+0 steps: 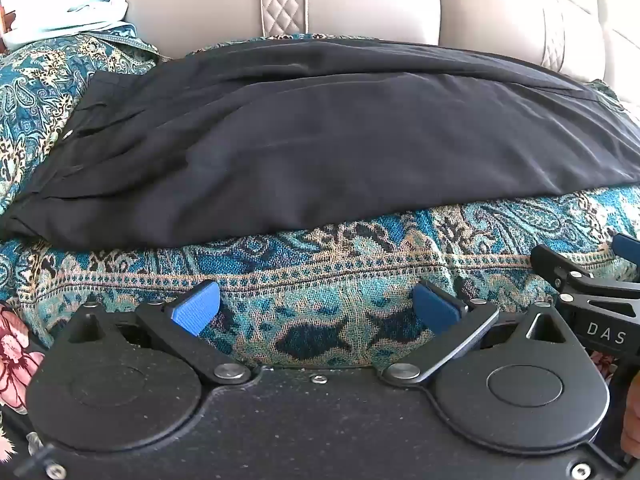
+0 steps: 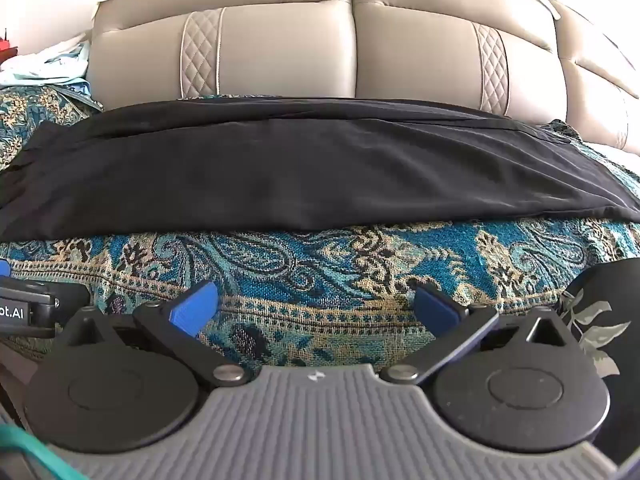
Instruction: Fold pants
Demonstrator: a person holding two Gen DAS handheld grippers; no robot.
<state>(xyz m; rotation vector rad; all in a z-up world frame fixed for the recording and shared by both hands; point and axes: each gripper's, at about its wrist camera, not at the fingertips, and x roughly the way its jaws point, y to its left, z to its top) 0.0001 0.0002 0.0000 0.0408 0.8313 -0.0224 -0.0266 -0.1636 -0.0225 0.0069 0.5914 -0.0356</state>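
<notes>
Here the black, thin-fabric pants (image 1: 320,140) lie flat across the seat of a beige leather sofa (image 1: 380,0), on a teal paisley woven throw (image 1: 320,276) that covers the cushions. Their long axis runs left to right, parallel to the sofa's backrest, and the cloth appears doubled lengthwise into one long band. In the left wrist view the gathered, pleated end sits at the left, so the narrower end points right; the far edge lies close to the foot of the backrest, while the near edge leaves a wide strip of throw bare in front. The left claw (image 1: 316,312) hovers over that bare strip with its blue-padded fingers (image 1: 196,308) spread wide apart, holding nothing and well short of the pants. The right claw (image 2: 316,312) is likewise spread apart and empty above the throw, near the pants' front edge but not touching it. The two claws sit just beside each other. A pale blue crumpled cloth (image 1: 80,12) rests at the sofa's far left.
</notes>
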